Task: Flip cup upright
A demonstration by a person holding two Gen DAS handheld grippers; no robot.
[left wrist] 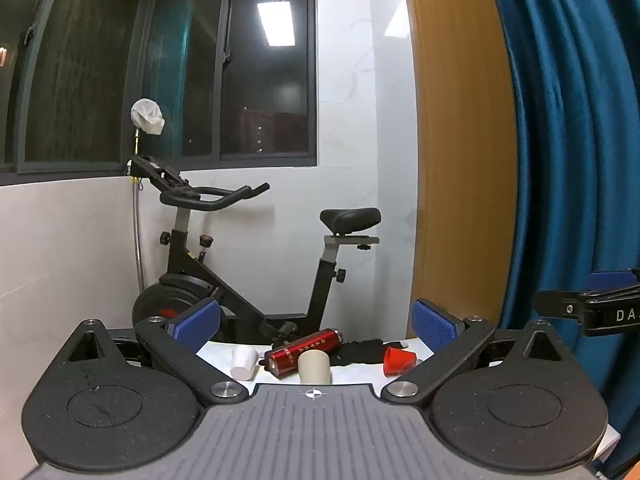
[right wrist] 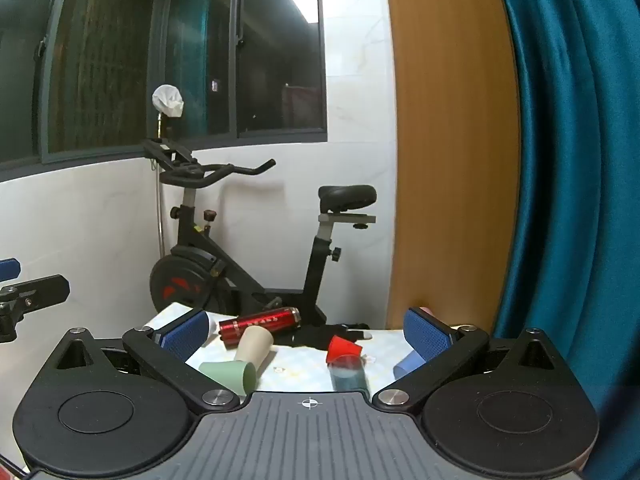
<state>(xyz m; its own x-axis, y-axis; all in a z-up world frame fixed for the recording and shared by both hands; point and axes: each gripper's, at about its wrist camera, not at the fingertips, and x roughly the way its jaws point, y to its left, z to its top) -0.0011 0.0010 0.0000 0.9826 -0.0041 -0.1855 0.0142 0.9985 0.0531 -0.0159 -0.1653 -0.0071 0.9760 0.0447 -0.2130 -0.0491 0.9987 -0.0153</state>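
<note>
Here, several cups lie scattered on the table (right wrist: 384, 340), low in the frame of both wrist views, and none is yet held. The right gripper (right wrist: 310, 332) has its 2 fingers spread wide with nothing between the blue pads (right wrist: 188, 334); the left gripper (left wrist: 316, 326) is likewise wide open and empty. In the right wrist view the green cup (right wrist: 230, 374) lies on its side in the lower left of centre, its mouth facing right and its long axis running roughly across the frame. The beige cup (right wrist: 254, 346) lies tipped just behind it, its axis slanting up and to the right, and the 2 appear to touch or nearly so. A red cup (right wrist: 342, 347) sits mouth-down right of centre, with a dark teal cup (right wrist: 349, 374) just in front of it, blurred, so I cannot tell how it lies. A blue cup (right wrist: 406, 364) shows partly behind the right finger at lower right. A red cylinder (right wrist: 260, 322) and a black cloth (right wrist: 320, 336) lie farther back. In the left wrist view the beige cup (left wrist: 315, 366) stands almost dead centre, with a white cup (left wrist: 243, 362) to its left and the red cup (left wrist: 398, 360) to its right. By my judgement the green cup lies nearest the right gripper, slightly left of its centre line, and a grasp would need the fingers to close across its width, not along its axis.
</note>
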